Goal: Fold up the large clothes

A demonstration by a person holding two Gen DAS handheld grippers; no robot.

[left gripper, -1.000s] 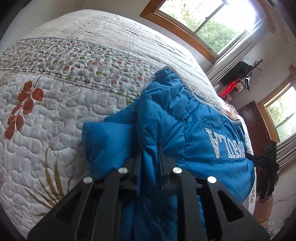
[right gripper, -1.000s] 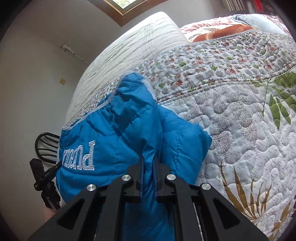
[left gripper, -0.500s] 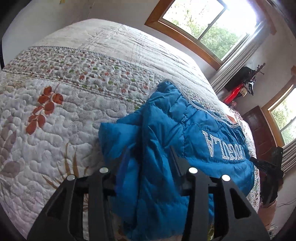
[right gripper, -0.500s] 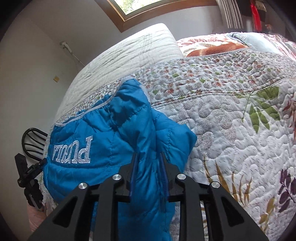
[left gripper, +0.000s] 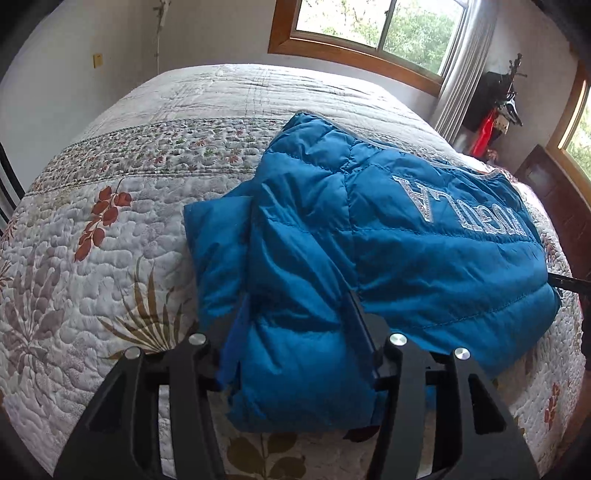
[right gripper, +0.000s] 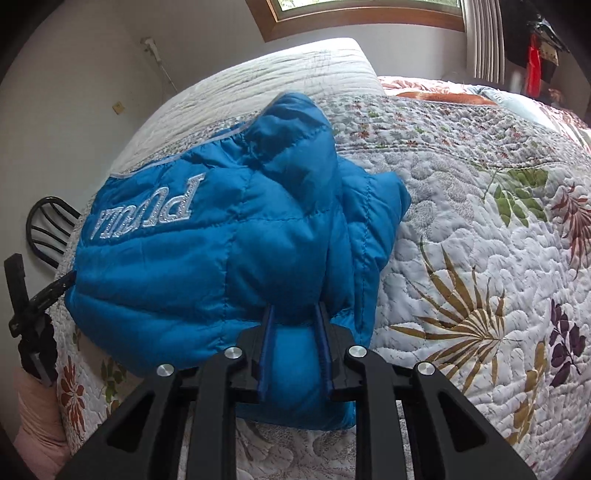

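Observation:
A blue puffer jacket (left gripper: 369,240) with silver lettering lies folded on the quilted bed, also in the right wrist view (right gripper: 221,251). My left gripper (left gripper: 299,317) is open, its jaws spread wide on either side of the jacket's near folded edge. My right gripper (right gripper: 293,317) is open too, with a narrower gap, and the jacket's near fold bulges between its fingers. The right gripper's body shows at the far right of the left wrist view (left gripper: 576,284). The left gripper's body shows at the left edge of the right wrist view (right gripper: 29,302).
The floral quilt (left gripper: 92,258) covers the whole bed (right gripper: 480,258). A window and curtain stand behind the bed (left gripper: 369,33). A dark wooden door (left gripper: 554,192) is on the right. A black chair back (right gripper: 48,229) stands beside the bed.
Both grippers have opened and let go of the jacket's folded edge. Both have pulled back and tilted up, so more of the bed and room shows. The jacket now rests on the quilt.

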